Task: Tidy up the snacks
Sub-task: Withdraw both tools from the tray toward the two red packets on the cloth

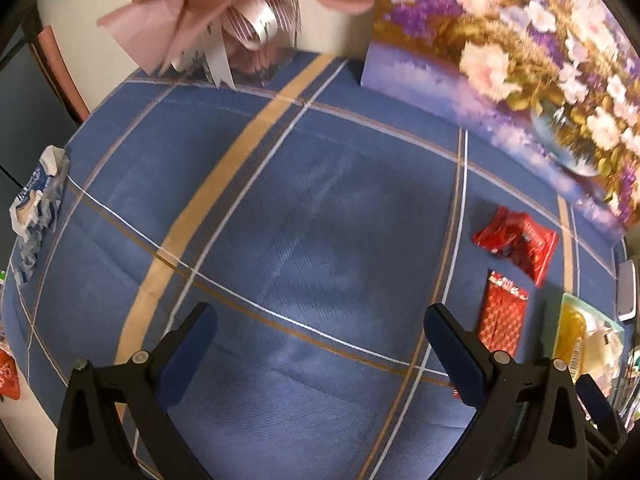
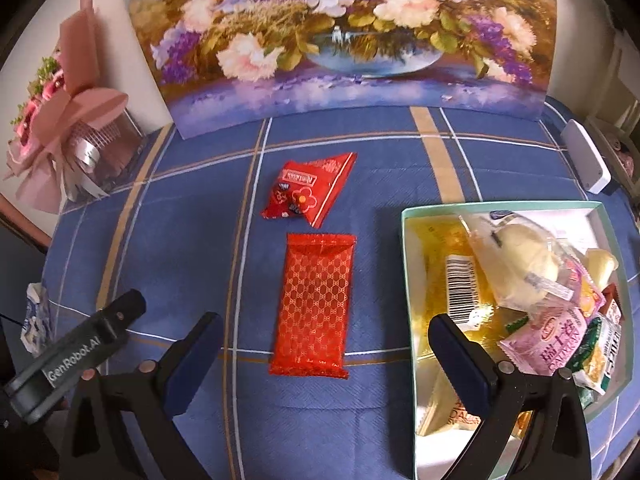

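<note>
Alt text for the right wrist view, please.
The open right gripper hovers over a blue plaid cloth, with two red snack packets ahead and a snack-filled box to the right. A flower painting stands behind.

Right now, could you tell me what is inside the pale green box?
The pale green box holds a clear-wrapped cream bun, a pink packet and a yellow barcoded pack; whatever lies beneath them is covered.

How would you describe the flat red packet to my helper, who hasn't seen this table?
Start at the flower painting behind the blue checked tablecloth. Two red packets lie before it, left of the snack box. Pick the nearer flat red packet: long, rectangular, gold lattice, not the puffy flowered red packet.
</note>
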Tool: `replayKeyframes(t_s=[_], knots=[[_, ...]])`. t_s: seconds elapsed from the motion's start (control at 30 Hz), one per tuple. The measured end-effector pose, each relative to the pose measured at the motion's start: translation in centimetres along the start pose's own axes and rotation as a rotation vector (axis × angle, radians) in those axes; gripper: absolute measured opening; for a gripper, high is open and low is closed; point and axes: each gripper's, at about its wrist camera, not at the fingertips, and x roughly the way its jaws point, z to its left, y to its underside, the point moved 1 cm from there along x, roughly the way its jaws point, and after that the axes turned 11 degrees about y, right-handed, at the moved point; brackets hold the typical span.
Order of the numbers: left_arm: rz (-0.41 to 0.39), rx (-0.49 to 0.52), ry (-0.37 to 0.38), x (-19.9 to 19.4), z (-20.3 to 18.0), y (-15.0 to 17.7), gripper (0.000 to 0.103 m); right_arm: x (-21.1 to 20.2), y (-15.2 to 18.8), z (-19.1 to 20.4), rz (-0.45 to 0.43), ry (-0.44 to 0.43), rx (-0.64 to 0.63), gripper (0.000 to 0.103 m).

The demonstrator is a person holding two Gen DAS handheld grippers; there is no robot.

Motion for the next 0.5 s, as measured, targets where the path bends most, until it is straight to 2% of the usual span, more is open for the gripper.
replayKeyframes(t_s=[0.13,0.5], knots=[[0.030,-0.004,-0.023,1.6,0.1,0.1,0.103,1.4,0.0,0.1,0.020,0.012,-0.009,0.102],[0.068,-0.037,-0.040,4.2,0.9,-0.2,0.103,5.1,0.0,1.4,0.064,0.055,-0.057,0.091]])
